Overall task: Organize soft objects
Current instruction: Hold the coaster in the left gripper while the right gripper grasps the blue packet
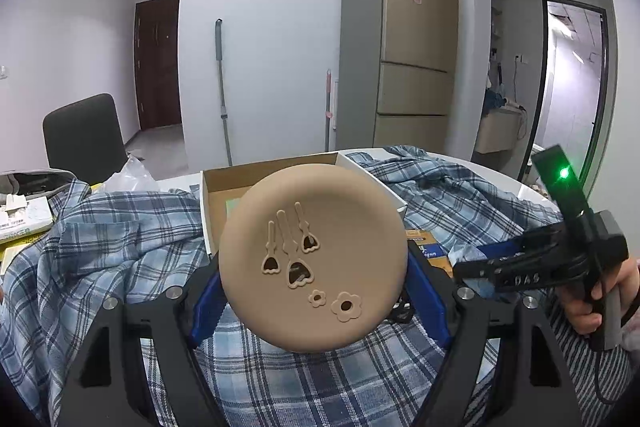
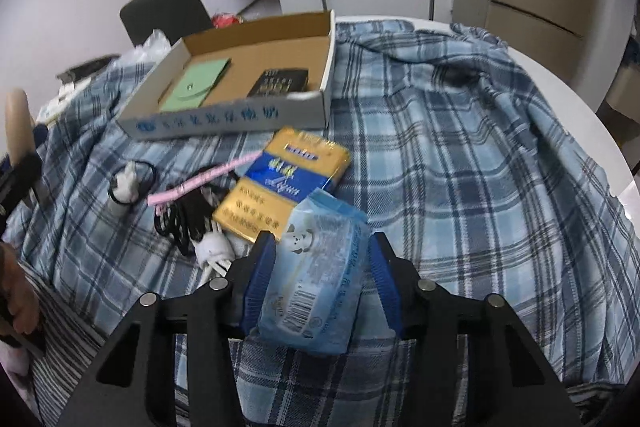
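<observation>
My left gripper (image 1: pixel 312 291) is shut on a round tan disc (image 1: pixel 312 247) with flower-shaped cutouts. Its blue pads (image 1: pixel 206 301) press both edges, and it is held upright over the plaid cloth (image 1: pixel 120 247). Behind the disc stands an open cardboard box (image 1: pixel 216 195). In the right wrist view, my right gripper (image 2: pixel 322 247) points down at the table with a light-blue tissue pack (image 2: pixel 320 267) between its blue pads, which sit against the pack's two sides. The left wrist view shows the right gripper (image 1: pixel 500 275) low at the right, with a hand (image 1: pixel 592 291) on its handle.
The box (image 2: pixel 224 123) holds a green pouch (image 2: pixel 196 87) and a dark flat item (image 2: pixel 280 81). On the plaid cloth (image 2: pixel 460 147) lie a yellow-blue packet (image 2: pixel 288 179), a pink strip (image 2: pixel 200 183), a black cable with white plug (image 2: pixel 192 223) and a hair tie (image 2: pixel 128 183). A chair (image 1: pixel 84 131) stands behind.
</observation>
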`<state>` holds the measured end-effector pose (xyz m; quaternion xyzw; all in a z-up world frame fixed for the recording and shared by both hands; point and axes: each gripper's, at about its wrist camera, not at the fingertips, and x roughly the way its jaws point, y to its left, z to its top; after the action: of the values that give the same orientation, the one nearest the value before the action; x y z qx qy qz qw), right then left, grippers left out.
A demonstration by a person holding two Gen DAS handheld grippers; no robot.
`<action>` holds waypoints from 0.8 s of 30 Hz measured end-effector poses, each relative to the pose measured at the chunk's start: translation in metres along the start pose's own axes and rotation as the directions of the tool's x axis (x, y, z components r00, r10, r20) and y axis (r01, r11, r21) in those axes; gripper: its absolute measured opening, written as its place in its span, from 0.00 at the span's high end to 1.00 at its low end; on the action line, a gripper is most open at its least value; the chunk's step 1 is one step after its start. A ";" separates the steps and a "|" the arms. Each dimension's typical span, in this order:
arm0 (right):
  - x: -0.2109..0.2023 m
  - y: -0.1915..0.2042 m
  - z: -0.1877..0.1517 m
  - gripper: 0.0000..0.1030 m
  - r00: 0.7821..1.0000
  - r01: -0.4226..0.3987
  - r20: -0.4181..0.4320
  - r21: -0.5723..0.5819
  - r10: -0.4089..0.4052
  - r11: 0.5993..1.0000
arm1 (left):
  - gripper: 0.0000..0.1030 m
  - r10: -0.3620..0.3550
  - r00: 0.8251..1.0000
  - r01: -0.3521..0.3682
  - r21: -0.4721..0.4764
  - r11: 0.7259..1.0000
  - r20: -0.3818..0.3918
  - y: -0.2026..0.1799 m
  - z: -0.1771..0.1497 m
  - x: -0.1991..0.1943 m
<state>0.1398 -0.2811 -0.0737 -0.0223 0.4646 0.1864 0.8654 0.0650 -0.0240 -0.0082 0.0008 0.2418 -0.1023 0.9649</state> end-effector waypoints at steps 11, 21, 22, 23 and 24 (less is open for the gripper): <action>-0.008 0.009 0.000 0.83 0.999 0.018 0.049 -0.057 -0.016 0.998 | 0.21 0.007 1.000 -0.007 0.002 1.000 0.007 -0.001 -0.001 -0.001; -0.035 0.045 0.009 0.86 0.977 0.047 0.214 -0.201 -0.003 0.978 | 0.21 0.022 1.000 -0.022 -0.003 1.000 0.022 0.000 -0.001 -0.004; -0.035 0.050 0.009 0.86 0.977 0.050 0.213 -0.222 -0.002 0.974 | 0.21 0.023 0.999 -0.023 -0.003 1.000 0.023 0.000 -0.001 -0.004; -0.031 0.056 0.011 0.86 0.979 0.067 0.202 -0.242 -0.017 0.968 | 0.21 0.023 0.999 -0.023 -0.003 1.000 0.024 0.000 -0.001 -0.004; -0.026 0.059 0.012 0.86 0.983 0.067 0.183 -0.256 -0.020 0.964 | 0.21 0.024 0.999 -0.024 -0.003 1.000 0.025 -0.001 -0.001 -0.005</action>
<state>0.1159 -0.2313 -0.0373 -0.1293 0.3559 0.2281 0.8970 0.0604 -0.0236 -0.0068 0.0011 0.2299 -0.0905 0.9690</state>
